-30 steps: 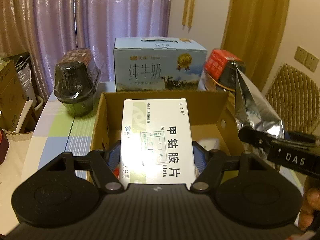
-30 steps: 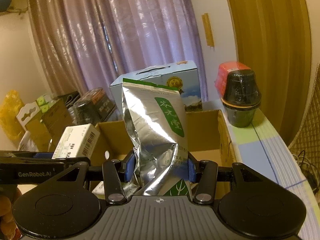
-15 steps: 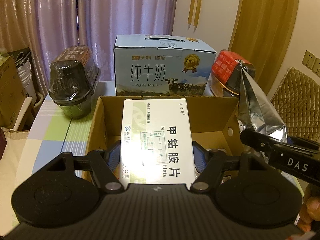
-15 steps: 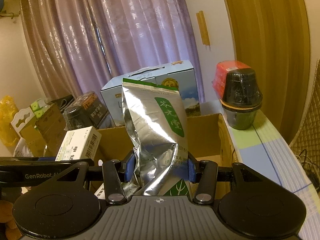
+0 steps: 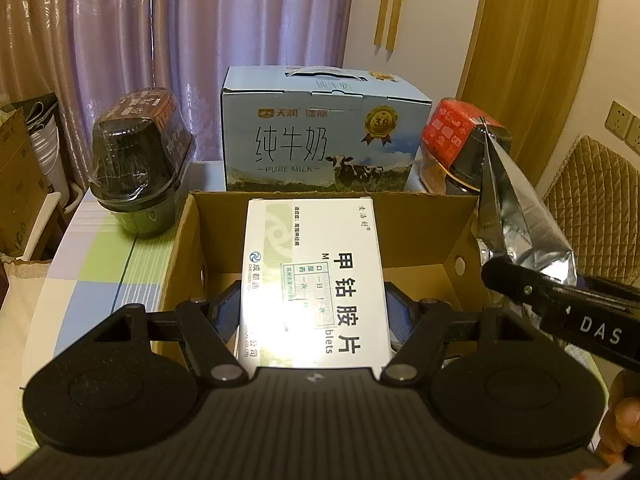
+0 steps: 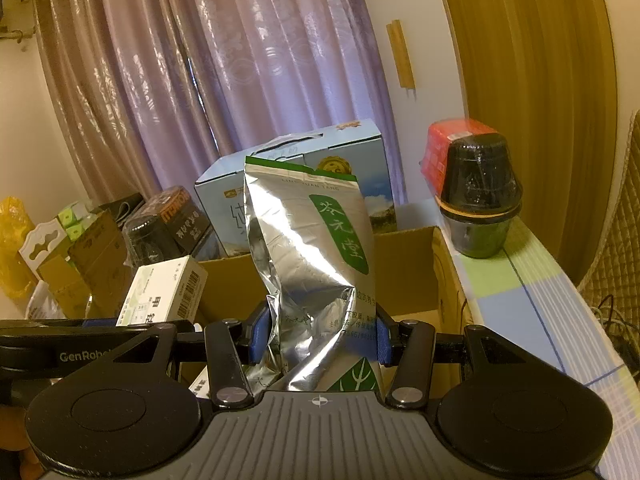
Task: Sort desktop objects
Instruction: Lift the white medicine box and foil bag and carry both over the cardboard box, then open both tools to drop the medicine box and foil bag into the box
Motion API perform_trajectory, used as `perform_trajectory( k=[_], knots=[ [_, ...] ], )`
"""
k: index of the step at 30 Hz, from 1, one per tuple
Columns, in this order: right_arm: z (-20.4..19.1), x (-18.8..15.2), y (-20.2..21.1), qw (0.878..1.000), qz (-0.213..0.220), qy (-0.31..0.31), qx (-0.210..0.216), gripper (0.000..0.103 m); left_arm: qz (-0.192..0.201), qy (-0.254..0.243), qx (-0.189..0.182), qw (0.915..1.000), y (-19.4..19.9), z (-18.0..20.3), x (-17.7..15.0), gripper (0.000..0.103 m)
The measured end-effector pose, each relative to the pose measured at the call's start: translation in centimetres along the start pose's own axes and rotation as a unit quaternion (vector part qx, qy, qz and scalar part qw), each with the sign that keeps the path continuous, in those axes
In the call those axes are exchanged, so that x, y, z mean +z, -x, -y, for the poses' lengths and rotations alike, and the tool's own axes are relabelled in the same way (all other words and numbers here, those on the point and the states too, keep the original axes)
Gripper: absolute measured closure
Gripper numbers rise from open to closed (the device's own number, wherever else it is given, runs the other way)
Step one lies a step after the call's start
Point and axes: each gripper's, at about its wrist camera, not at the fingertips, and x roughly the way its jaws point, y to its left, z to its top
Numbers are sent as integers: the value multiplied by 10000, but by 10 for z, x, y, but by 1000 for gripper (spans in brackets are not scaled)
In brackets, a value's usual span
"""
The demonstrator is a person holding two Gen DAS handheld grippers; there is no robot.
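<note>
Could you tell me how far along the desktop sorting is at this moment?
Midway. In hand: the left gripper clamps the white medicine box, the right gripper the silver tea pouch, both over the open cardboard box. Left: releasing both inside.

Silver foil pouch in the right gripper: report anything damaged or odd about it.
The silver foil pouch is creased and buckled at its waist where the right gripper clamps it, and its top edge looks unevenly torn. No spill shows.
</note>
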Motion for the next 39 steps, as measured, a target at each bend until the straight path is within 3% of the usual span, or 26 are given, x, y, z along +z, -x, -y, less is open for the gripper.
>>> perform_trajectory(
  k=[11,12,13,14,36,39],
  knots=[
    [-1,2,-7,10000,10,-37,-20,56,26,80,-41,10000,-7,-4,2,35],
    [-1,2,-8,10000,7,-48,-17,56,36,103,-54,9999,-8,-5,2,34],
    [-1,2,-8,10000,3,-53,-17,56,44,144,-75,9999,-9,-7,2,22],
    [-1,2,-8,10000,3,-52,-18,56,58,216,-90,9997,-9,-9,3,19],
    [0,-1,-14,9999,-17,-152,20,55,64,189,-12,9998,-4,-12,0,19],
    [6,-2,-17,9994,-36,-312,149,46,38,165,-5,9999,-5,-12,-1,19]
  ],
)
